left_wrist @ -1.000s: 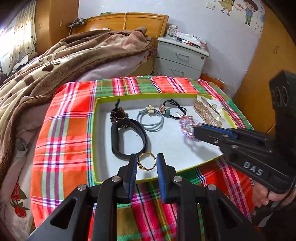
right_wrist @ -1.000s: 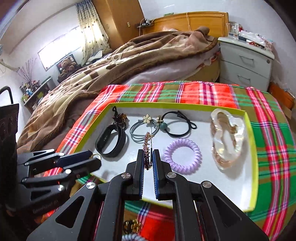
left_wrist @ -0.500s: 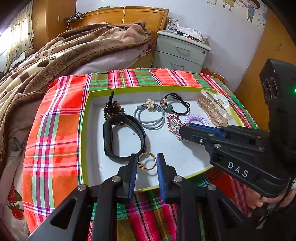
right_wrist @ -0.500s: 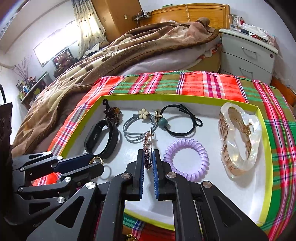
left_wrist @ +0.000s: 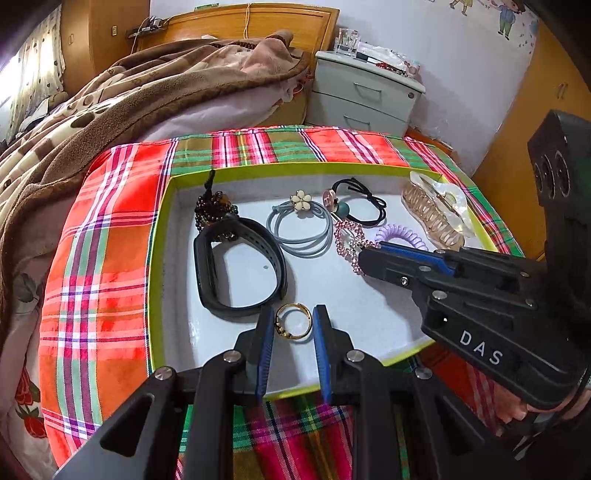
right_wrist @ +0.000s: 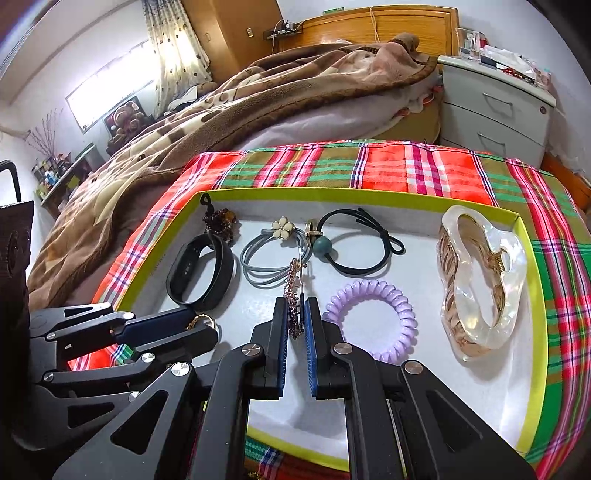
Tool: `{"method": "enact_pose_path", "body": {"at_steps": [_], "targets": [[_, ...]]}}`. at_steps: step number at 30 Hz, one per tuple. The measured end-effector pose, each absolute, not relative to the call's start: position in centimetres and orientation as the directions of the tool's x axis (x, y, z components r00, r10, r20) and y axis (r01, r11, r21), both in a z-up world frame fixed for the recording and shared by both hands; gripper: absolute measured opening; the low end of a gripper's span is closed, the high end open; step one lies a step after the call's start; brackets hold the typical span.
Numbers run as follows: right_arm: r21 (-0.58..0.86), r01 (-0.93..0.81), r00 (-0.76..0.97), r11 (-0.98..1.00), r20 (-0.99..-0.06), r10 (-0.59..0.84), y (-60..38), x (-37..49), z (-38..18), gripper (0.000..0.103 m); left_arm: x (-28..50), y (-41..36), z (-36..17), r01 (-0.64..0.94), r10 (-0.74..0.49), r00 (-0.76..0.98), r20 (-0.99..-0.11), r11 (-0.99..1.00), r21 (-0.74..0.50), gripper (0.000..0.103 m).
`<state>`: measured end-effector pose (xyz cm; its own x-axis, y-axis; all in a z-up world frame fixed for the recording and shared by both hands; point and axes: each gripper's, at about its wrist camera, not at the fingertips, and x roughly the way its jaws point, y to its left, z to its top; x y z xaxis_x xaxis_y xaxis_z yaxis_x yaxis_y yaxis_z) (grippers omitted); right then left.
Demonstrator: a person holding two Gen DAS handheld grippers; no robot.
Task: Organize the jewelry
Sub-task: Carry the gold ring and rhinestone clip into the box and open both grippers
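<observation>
Brightly lit by a glaring window (right_wrist: 107, 99) at ten o'clock, sharp centrally, with fisheye bending and dark corners at the edges.

L tool (left_wrist: 293, 325) jaws apart; R tool (right_wrist: 295, 314) jaws nearly closed.

A bed fills the left side, covered by a rumpled brown blanket (right_wrist: 280, 88) with pale patches. Behind it stands a wooden headboard (right_wrist: 376, 29), with a tall wooden wardrobe (right_wrist: 229, 33) further left. Daylight glares through a window (right_wrist: 110, 92) hung with a dotted curtain (right_wrist: 177, 55); a soft toy sits on its sill. Beside the bed stands a grey nightstand (left_wrist: 364, 92) with two drawers and clutter on top. The wall (left_wrist: 461, 62) behind it is pale, with children's stickers high up. The bench is covered by a red and green plaid cloth (left_wrist: 110, 229).
</observation>
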<state>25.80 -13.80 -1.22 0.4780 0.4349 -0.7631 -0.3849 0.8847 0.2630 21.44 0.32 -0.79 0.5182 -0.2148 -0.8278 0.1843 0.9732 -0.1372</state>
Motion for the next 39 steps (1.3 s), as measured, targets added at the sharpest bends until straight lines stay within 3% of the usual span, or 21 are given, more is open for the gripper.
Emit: {"method": "enact_pose_path", "body": {"at_steps": [13,20,30,39], "targets": [[0.259,-0.380,0.489,0.888,-0.759,0.430,-14.1,25.6,-0.8,0.013,21.7,0.3,-0.8,0.181,-0.217,0.514,-0.830,0.973,-0.142,0.028],[0.254,-0.378,0.506,0.890,-0.749,0.428,-14.2,25.0,-0.2,0.023,21.5,0.4,-0.7,0.167,-0.206,0.517,-0.831,0.976,-0.138,0.034],[0.258,-0.370,0.544,0.893,-0.719,0.433,-15.2,23.4,1.3,0.030,19.9,0.5,0.4,0.172,-0.216,0.539,-0.814,0.974,-0.145,0.038],[0.257,-0.369,0.574,0.893,-0.693,0.437,-15.8,20.8,2.6,0.030,18.0,0.7,1.7,0.163,-0.203,0.567,-0.798,0.978,-0.133,0.039]]}}
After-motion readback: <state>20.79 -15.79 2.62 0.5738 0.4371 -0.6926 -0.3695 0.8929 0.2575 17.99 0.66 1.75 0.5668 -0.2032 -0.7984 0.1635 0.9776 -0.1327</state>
